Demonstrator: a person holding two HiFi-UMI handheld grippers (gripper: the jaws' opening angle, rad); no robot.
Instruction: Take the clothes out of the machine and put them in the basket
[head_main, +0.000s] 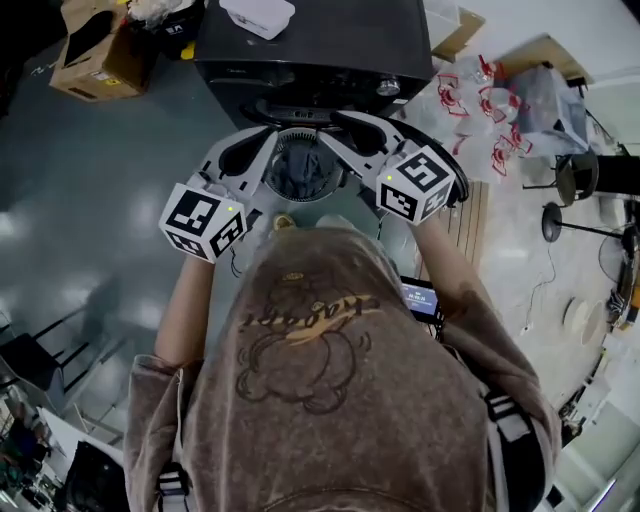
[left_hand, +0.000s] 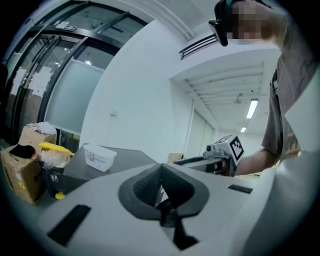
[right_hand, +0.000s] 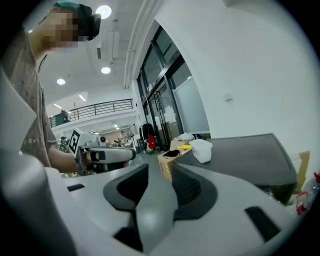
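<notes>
The grey clothes (head_main: 300, 170) lie in the round opening of the dark machine (head_main: 300, 45), at the upper centre of the head view. The left gripper (left_hand: 161, 166), at the opening's left, has its fingers clenched together on nothing. The right gripper (right_hand: 160, 167), at its right, has its fingers released and slightly apart, with nothing between them. A white tub (head_main: 258, 15) sits on the machine's top.
</notes>
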